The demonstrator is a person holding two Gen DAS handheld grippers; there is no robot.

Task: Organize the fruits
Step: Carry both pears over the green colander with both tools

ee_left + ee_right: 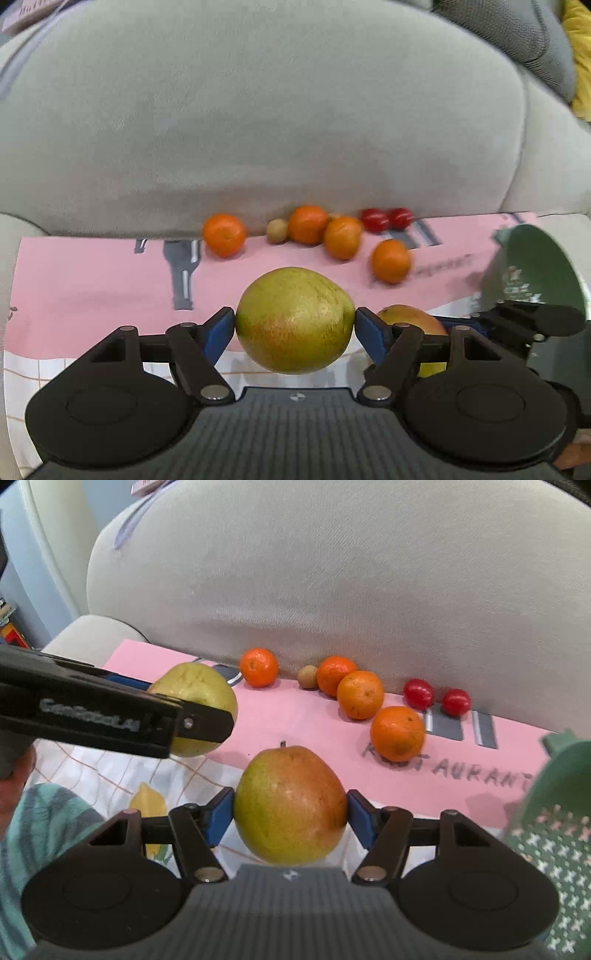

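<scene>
My left gripper (pixel 295 325) is shut on a yellow-green pear (pixel 295 317), held above the pink paper mat (pixel 92 288). In the right wrist view that same pear (pixel 199 686) hangs at the left between the left gripper's fingers (pixel 207 723). My right gripper (pixel 290 812) is shut on a green and red pear (pixel 290 805), which also shows in the left wrist view as a red-yellow pear (pixel 413 317) to the right. Several oranges (pixel 397 733), a kiwi (pixel 307 676) and two small red fruits (pixel 418 693) lie on the mat along the cushion.
A grey sofa cushion (pixel 369 572) rises right behind the fruit. A green patterned basket (pixel 554 830) stands at the right edge, also seen as a green basket (pixel 535 266). A checked cloth (pixel 110 771) covers the near side. A teal striped sleeve (pixel 37 830) is at lower left.
</scene>
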